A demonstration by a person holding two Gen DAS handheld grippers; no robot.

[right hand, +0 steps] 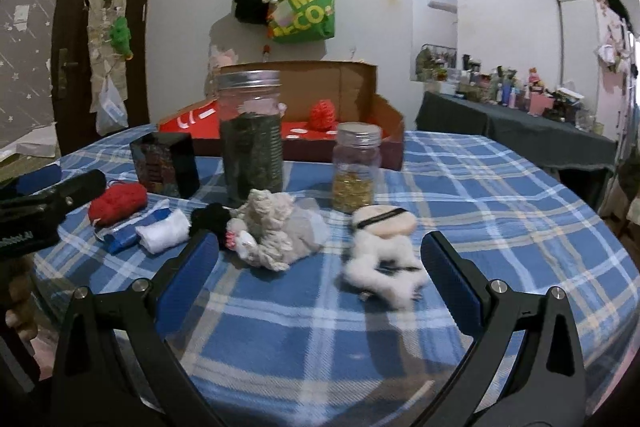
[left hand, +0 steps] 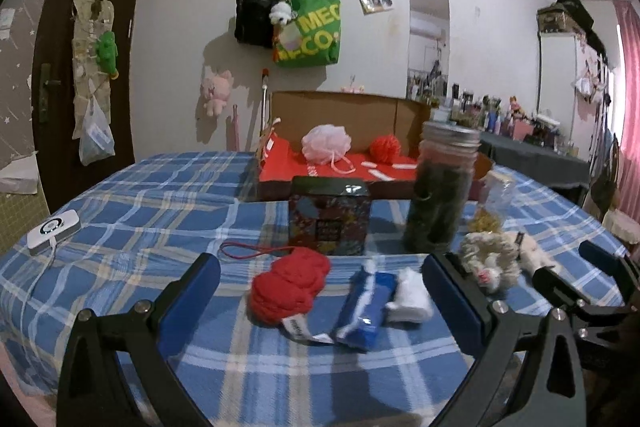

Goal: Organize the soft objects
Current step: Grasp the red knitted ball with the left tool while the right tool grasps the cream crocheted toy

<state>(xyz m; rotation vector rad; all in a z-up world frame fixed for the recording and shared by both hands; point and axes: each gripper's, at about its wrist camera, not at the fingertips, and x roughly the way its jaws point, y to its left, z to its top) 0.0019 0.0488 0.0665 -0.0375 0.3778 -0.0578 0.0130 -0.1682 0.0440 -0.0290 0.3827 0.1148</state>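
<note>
Both tools look alike. The left gripper (left hand: 322,287) has two black fingers faced with blue pads (left hand: 188,301), each finger splaying from a black forked frame with triangular cut-outs; silver screws (left hand: 143,306) sit at 10 and 2 o'clock on the frame. The right gripper (right hand: 320,267) repeats this: black arms, blue pads (right hand: 186,277), silver screws (right hand: 498,286).

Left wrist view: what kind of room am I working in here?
Probably a lived-in bedroom: a blue plaid cloth covers the work surface, a pink plush toy and a green tote bag hang on the wall, and a cluttered dresser stands at the right.
</note>
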